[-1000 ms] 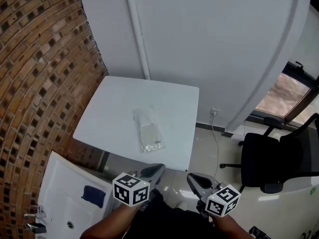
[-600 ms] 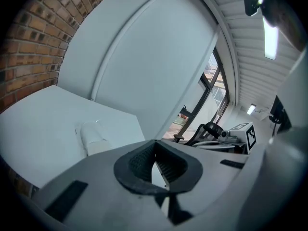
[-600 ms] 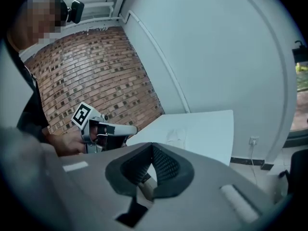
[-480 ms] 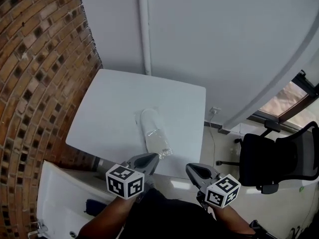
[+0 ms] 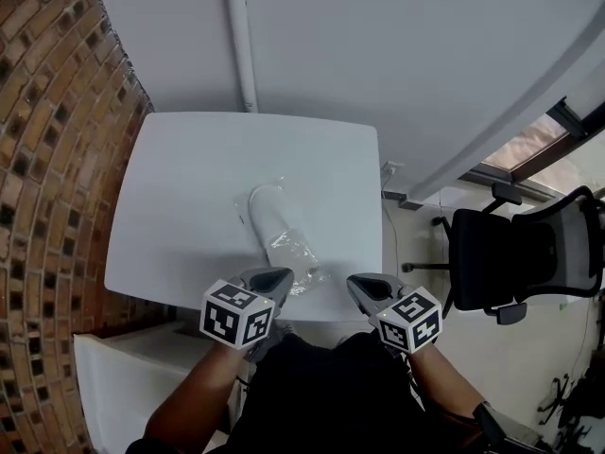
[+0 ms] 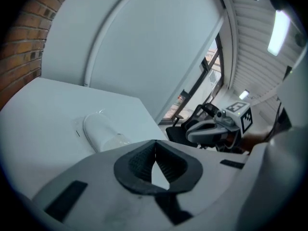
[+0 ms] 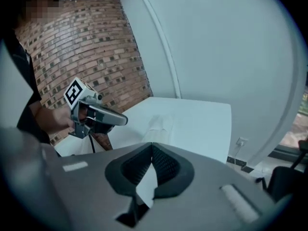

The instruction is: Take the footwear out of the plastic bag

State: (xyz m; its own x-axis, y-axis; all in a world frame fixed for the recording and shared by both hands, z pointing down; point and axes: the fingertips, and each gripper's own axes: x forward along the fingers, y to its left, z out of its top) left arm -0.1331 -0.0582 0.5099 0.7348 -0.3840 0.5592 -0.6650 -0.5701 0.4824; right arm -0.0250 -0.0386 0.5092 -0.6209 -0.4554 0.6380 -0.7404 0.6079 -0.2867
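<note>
A clear plastic bag (image 5: pixel 277 242) with a white slipper inside lies on the white table (image 5: pixel 180 197), toward its near edge. It also shows as the bag (image 6: pixel 102 132) in the left gripper view and, faintly, the bag (image 7: pixel 159 123) in the right gripper view. My left gripper (image 5: pixel 280 276) hovers at the table's near edge, just short of the bag's near end, jaws shut and empty. My right gripper (image 5: pixel 356 283) hangs level with it to the right, also shut with nothing in it. Each gripper view shows the other: right gripper (image 6: pixel 214 128), left gripper (image 7: pixel 98 114).
A brick wall (image 5: pixel 47 112) runs along the table's left side and a white wall with a vertical pipe (image 5: pixel 238 41) stands behind it. A black office chair (image 5: pixel 510 253) stands on the floor to the right. A white cabinet (image 5: pixel 123 386) sits below the table's near left corner.
The person has stepped closer to the table. Both grippers have come forward and now reach the table's near edge, the left one almost at the bag. The jaws stayed shut.
</note>
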